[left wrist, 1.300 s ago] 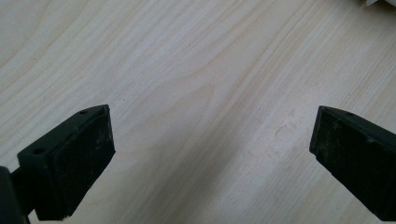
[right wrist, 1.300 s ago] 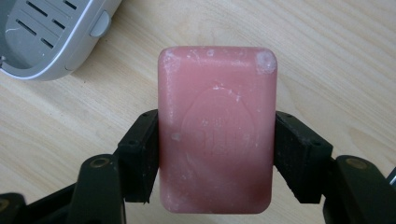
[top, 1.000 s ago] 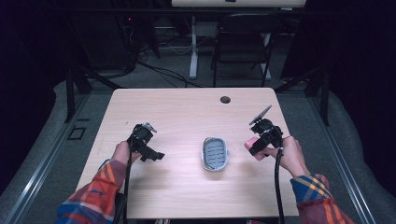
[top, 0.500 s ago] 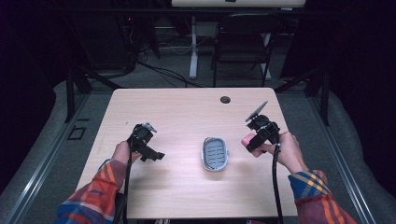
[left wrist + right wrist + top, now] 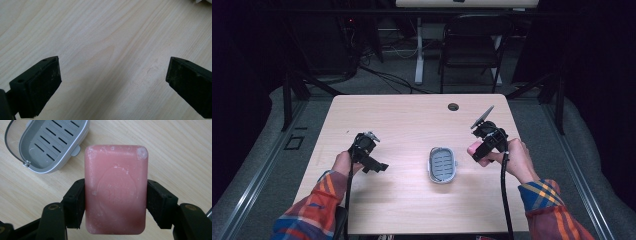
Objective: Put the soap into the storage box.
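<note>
Beside the soap dish (image 5: 50, 145), jaw-clamped pink soap (image 5: 115, 187).

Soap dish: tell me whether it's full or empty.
Empty. The soap dish shows its bare slotted floor, and the soap is clamped in the right gripper above the table, beside the dish.

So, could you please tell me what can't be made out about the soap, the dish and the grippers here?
- Pink soap, right gripper view: embossed mark too faint to read; underside hidden.
- Soap dish: top cut off by the edge.
- Left gripper, left gripper view: the white object at the top right corner is cut off.
</note>
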